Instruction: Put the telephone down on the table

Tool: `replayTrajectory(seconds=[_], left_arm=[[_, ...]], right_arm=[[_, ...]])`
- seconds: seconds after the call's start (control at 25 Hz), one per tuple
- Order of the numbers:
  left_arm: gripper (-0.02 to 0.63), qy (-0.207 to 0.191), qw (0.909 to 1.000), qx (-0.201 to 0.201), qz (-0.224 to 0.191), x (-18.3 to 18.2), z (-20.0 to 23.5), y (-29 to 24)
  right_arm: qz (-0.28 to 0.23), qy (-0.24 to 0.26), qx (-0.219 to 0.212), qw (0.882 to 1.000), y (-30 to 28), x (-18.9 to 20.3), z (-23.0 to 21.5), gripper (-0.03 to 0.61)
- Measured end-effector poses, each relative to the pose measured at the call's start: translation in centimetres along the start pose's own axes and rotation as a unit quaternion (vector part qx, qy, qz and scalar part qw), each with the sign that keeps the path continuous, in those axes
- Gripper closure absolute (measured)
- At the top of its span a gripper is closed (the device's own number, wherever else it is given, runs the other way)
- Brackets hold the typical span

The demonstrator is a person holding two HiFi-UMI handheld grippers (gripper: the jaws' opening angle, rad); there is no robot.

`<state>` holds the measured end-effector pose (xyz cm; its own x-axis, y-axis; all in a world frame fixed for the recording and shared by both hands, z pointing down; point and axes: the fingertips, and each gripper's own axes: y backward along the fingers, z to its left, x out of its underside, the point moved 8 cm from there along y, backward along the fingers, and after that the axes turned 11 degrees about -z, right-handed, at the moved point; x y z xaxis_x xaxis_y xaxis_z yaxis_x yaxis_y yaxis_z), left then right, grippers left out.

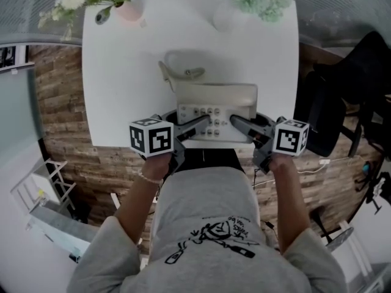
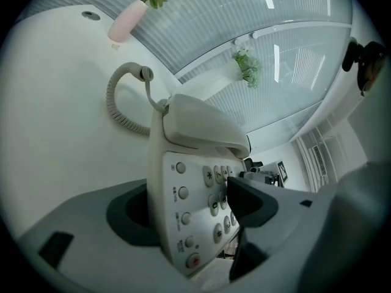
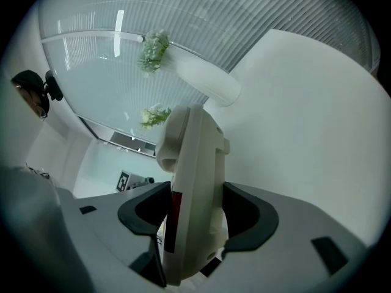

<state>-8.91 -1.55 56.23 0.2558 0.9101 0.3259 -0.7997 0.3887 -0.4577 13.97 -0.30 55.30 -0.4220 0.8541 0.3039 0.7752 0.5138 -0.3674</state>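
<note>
A cream desk telephone [image 1: 215,111] with its handset [image 1: 217,93] on the cradle sits at the near edge of the white table [image 1: 122,72]; I cannot tell whether its base touches the top. Its coiled cord [image 1: 183,72] lies on the table behind it. My left gripper [image 1: 197,124] is shut on the phone's left end. In the left gripper view the telephone [image 2: 195,188] stands between the pads [image 2: 250,201], one pad on the keypad. My right gripper [image 1: 239,124] is shut on the right end. The right gripper view shows the telephone [image 3: 192,188] pinched edge-on.
A pink vase [image 1: 129,10] with white flowers stands at the table's far left and a white vase [image 1: 226,16] with pale green flowers at the far right. A black office chair [image 1: 330,115] stands right of the table. The person's torso is close to the near edge.
</note>
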Motion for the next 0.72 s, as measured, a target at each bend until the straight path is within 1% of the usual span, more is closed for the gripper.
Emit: replayTrajectory(seconds=[0.72], left_arm=[[0.272, -0.004, 0.9998, -0.021, 0.004, 1.6, 2.1, -1.8]], right_arm=[[0.01, -0.013, 0.01, 1.0, -0.9, 1.2, -3.2, 0.298]])
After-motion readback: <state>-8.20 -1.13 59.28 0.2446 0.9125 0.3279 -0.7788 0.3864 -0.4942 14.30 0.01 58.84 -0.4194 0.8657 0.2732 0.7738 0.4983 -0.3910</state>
